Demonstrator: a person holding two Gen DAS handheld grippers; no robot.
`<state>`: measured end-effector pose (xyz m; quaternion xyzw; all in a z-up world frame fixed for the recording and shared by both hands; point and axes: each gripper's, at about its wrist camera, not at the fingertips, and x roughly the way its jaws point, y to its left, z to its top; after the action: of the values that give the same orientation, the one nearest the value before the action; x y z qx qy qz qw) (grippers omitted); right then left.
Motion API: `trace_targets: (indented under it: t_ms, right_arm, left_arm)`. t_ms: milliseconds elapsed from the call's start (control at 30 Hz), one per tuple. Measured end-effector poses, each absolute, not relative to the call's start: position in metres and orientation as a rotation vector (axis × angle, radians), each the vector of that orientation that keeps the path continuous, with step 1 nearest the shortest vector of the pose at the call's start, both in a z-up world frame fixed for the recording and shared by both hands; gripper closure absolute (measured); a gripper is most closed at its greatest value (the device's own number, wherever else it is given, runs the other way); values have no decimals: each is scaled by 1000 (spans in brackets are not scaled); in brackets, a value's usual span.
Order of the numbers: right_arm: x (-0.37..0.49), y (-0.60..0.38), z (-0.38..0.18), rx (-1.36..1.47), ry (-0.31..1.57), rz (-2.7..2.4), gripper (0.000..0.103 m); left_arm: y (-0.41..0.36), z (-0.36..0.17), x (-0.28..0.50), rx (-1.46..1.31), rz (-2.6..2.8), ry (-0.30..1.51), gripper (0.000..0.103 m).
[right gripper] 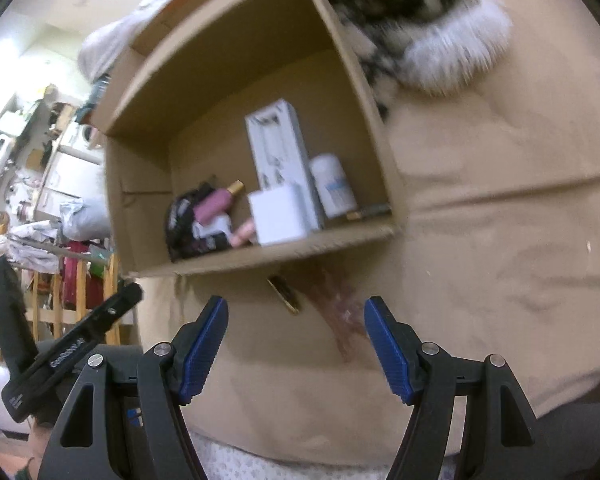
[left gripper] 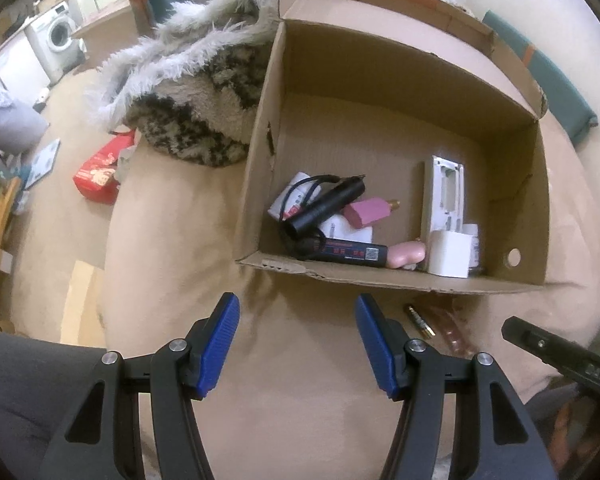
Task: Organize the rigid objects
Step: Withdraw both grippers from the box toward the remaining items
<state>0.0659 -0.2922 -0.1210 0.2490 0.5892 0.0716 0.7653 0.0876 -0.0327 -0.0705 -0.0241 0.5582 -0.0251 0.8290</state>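
An open cardboard box (left gripper: 400, 280) lies on a beige bedsheet; it also shows in the right wrist view (right gripper: 284, 254). Inside lie a black torch (left gripper: 328, 204), a pink bottle (left gripper: 366, 212), a black-red stick (left gripper: 348, 254), a white cube (left gripper: 450, 254) and a tall white box (left gripper: 444, 192). A gold-tipped pen (left gripper: 420, 320) and a clear pinkish wrapper (right gripper: 340, 304) lie on the sheet just outside the box's near wall. My left gripper (left gripper: 298, 344) is open and empty, short of the box. My right gripper (right gripper: 296, 344) is open and empty, just short of the pen (right gripper: 286, 294).
A furry black-and-white blanket (left gripper: 196, 92) lies against the box's left side. A red packet (left gripper: 100, 176) lies on the floor to the left. A washing machine (left gripper: 58, 38) stands far off. The right gripper's body (left gripper: 560, 356) shows at the left view's right edge.
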Motion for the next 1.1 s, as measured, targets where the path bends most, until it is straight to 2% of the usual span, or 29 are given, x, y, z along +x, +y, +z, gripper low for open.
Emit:
trace_targets:
  t_ms: [333,567,733,767,800,867,1100]
  right_arm:
    - [81,-285,-160,431,1402,-14,29]
    - [106,-228,-176,104,1431,66,29]
    - [111,-190,-189,-113,1376,80,29]
    - [109,-185,-188,-139,1361,86,35]
    - [107,-182,-186,-141,1359,99,46]
    - [106,-181,-183,-130,1371,111,61]
    - [87,-201,-167,-38,1374,88,80]
  left_arm:
    - [-20,-75,95,-123,-22,1231,46]
    - [-18,-77,98,-187,-36,1254,46]
    - [-20,-77,99,-174,-36,1254,46]
    - [-20,-77,99,-169,-32,1254,46]
    - [-20,-78,99,-168,-27,1256,46]
    - [-20,-81,99,-171,-25,1264,46]
    - [-56,-96,82,-75,-124,1323,46]
